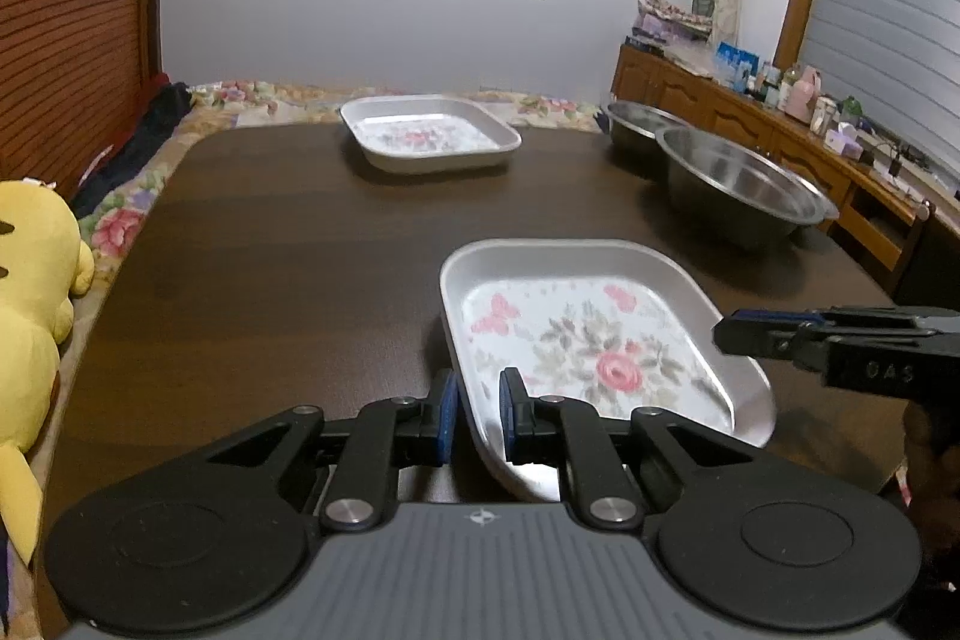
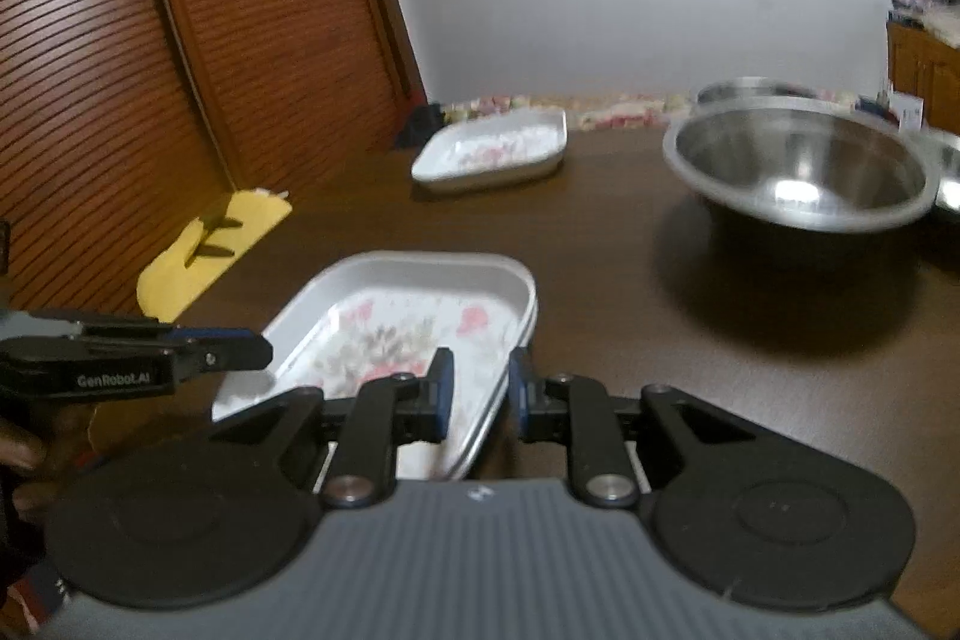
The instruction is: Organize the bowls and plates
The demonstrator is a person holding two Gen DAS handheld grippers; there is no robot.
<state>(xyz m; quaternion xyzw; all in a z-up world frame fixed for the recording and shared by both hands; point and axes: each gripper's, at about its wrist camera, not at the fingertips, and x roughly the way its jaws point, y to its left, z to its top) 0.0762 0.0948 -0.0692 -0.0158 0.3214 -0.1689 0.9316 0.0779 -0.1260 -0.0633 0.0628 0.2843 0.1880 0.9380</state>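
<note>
1. Progress looks early: nothing is stacked or grouped yet, as far as both views show.
2. The near floral plate (image 1: 600,340) sits toward the near edge of the dark table (image 1: 288,250), tilted, with one rim raised.
3. The left gripper (image 1: 478,415) has its jaws straddling the plate's near-left rim, one blue pad inside the rim and one outside. A gap shows beside the pads, so I cannot tell whether they are clamped on it.
4. The right gripper (image 2: 478,394) straddles the opposite rim of the same plate (image 2: 408,316) in the same way, one pad over the floral face and one outside the wall. Again the pictures do not settle whether it pinches the rim.
5. A second floral plate (image 1: 429,133) lies flat near the far edge of the table, well apart from the first.
6. Toward the far-right corner stands a large steel bowl (image 1: 744,184), with another steel bowl (image 1: 642,121) just behind it. The right wrist view shows the edge of a third bowl (image 2: 948,178) at the frame's side.
7. Left to do, by my judgement: carry the near plate onto the far one, then nest the bowls together.
8. A yellow plush toy (image 1: 30,316) lies off the table's left edge.
</note>
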